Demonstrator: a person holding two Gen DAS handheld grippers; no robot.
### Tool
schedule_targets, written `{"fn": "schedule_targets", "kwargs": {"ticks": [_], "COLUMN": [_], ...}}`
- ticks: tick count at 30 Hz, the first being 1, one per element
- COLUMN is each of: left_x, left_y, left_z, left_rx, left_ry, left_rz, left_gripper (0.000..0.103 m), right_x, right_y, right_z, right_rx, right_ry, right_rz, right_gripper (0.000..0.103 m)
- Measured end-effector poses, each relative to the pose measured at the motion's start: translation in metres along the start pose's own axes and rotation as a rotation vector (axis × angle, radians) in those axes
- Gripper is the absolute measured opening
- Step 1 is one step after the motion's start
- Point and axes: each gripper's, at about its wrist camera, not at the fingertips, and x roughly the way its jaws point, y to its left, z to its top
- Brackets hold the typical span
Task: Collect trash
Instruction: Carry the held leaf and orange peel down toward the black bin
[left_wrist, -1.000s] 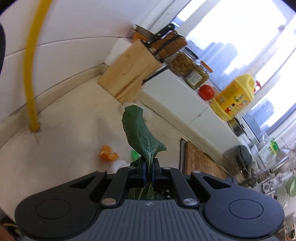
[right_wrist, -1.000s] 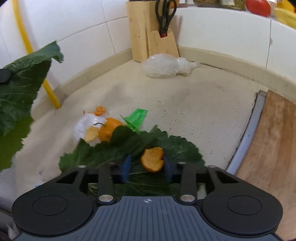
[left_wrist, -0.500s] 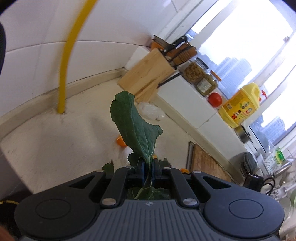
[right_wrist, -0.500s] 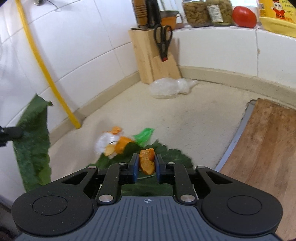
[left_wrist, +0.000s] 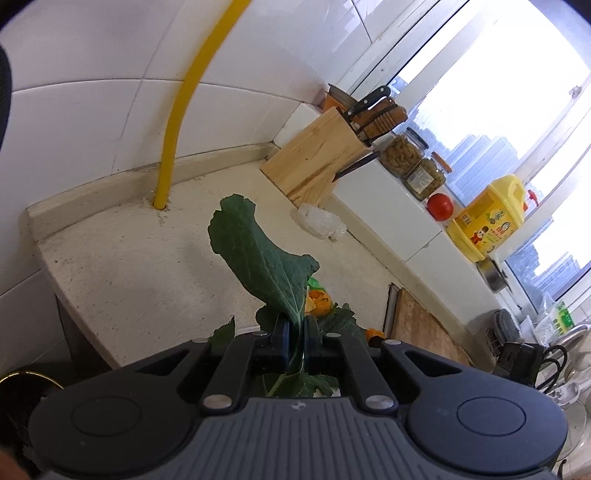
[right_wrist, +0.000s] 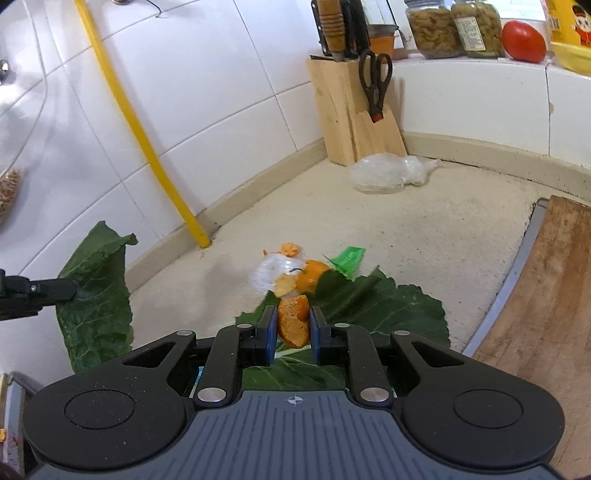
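1. Left wrist view: the left gripper (left_wrist: 294, 334) has its jaws pinched on the stalk of a green leaf (left_wrist: 258, 258), which stands up off the counter (left_wrist: 147, 266). That piece is picked up but not yet binned; no bin can be told for certain here. Past the fingers, orange peel (left_wrist: 318, 301) and another leaf (left_wrist: 341, 319) lie on the counter, and a crumpled clear bag (left_wrist: 320, 221) sits by the knife block (left_wrist: 319, 157).

2. Right wrist view: the right gripper (right_wrist: 293, 326) has its jaws narrowed onto a curl of peel (right_wrist: 293, 321), held just above a big leaf (right_wrist: 376, 306) that lies flat on the counter (right_wrist: 424, 229). Just beyond it is a small heap: white wrap (right_wrist: 269, 273), more peel (right_wrist: 314, 278) and a green scrap (right_wrist: 347, 256). The clear bag (right_wrist: 388, 171) is well apart, near the knife block (right_wrist: 351, 110). At the left edge the other gripper (right_wrist: 70, 290) holds its leaf (right_wrist: 96, 295) clear of the counter.

3. Judgement: two pieces are in hand, none seen disposed of; the flat leaf, the heap and the bag are left, so the task looks under halfway.
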Motion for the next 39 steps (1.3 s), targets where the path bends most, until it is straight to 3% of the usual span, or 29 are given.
{"fn": "schedule_targets", "kwargs": {"ticks": [8, 18, 26, 32, 37, 39], "left_x": [-0.033, -0.093, -0.137, -0.145, -0.131, -0.121], "left_y": [0.026, 0.074, 0.123, 0.155, 0.178, 0.189], "left_z": [-0.006, -0.020, -0.041, -0.055, -0.064, -0.068], "left_rx": [-0.015, -0.068, -0.156, -0.193, -0.209, -0.223], "left_ry": [-0.017, -0.064, -0.103, -0.088, -0.030, 0.002], "left_rz": [-0.006, 0.047, 0.141, 0.217, 0.282, 0.318], "left_gripper": [0.005, 0.005, 0.005, 0.005, 0.005, 0.006], "right_x": [-0.003, 0.034, 0.070, 0.104, 0.133, 0.145], "right_y": [0.033, 0.135, 0.214, 0.252, 0.272, 0.277], "right_z": [-0.009, -0.026, -0.040, -0.061, -0.079, -0.086], "right_rx": [0.007, -0.087, -0.188, -0.232, -0.269, -0.277], "right_ry": [0.003, 0.075, 0.158, 0.243, 0.316, 0.345], "right_rz": [-0.002, 0.168, 0.295, 0.339, 0.342, 0.342], "right_gripper": [0.024, 0.024, 0.024, 0.024, 0.024, 0.029]}}
